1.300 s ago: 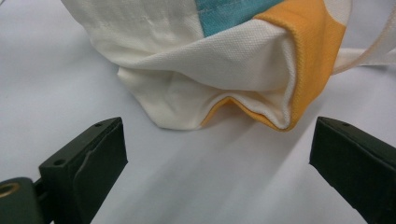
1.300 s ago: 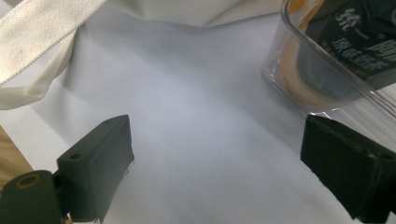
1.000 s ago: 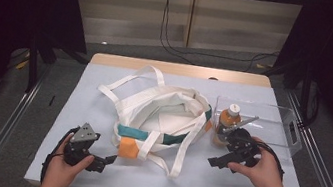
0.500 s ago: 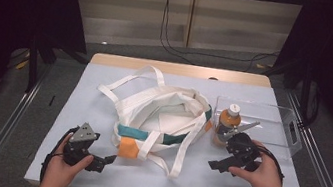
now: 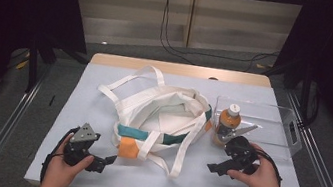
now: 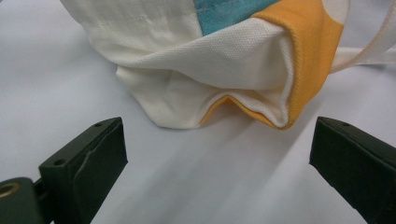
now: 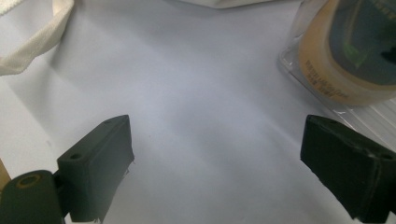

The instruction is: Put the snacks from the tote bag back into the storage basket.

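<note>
Altogether: one tote bag [image 5: 160, 118], one bottle [image 5: 226, 123], two wide-open hand-held grippers, left hand-held gripper [image 5: 104, 160] and right hand-held gripper [image 5: 213, 168].

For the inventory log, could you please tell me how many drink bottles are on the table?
1. The orange drink bottle stands upright in the clear plastic bin, right of the tote bag. The bag's interior is partly hidden.
</note>
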A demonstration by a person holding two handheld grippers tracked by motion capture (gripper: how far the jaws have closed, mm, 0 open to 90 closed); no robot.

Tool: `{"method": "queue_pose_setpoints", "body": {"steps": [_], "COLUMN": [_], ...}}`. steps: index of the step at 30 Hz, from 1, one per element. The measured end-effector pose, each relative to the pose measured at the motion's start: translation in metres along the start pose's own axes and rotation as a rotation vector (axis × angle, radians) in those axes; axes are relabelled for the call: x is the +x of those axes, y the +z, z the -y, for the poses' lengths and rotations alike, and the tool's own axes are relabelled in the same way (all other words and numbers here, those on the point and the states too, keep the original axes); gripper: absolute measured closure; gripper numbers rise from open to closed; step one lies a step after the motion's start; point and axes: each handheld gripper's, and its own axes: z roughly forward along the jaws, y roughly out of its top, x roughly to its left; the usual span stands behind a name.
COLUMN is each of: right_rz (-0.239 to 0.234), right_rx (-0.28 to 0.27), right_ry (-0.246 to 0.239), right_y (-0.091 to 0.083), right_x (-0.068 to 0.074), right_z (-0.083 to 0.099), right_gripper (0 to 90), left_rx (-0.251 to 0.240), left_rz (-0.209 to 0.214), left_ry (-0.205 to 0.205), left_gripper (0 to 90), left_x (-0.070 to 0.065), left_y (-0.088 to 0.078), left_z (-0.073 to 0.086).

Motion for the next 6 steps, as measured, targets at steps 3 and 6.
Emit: {"method": "queue_pose_setpoints", "body": {"steps": [3,6], "right_rz": [-0.003,-0.01], "right_rx": [-0.011,-0.044], "right_ry": [0.0,-0.012], "right_y": [-0.001,-0.0041], "right_x": [-0.0001,-0.0012], "right_z": [-0.0004,-0.0009], "right_gripper": [9.4,9.3], "left_rx": [0.003,-0.001], "left_rz": [-0.003,-0.003], "left_ry": [0.007,0.007], "left_gripper": [3.7,3.7], "left_x": [0.0001,0.0002], "left_y": [0.0,0.0001], "left_z": [0.0004,0.0007]}}
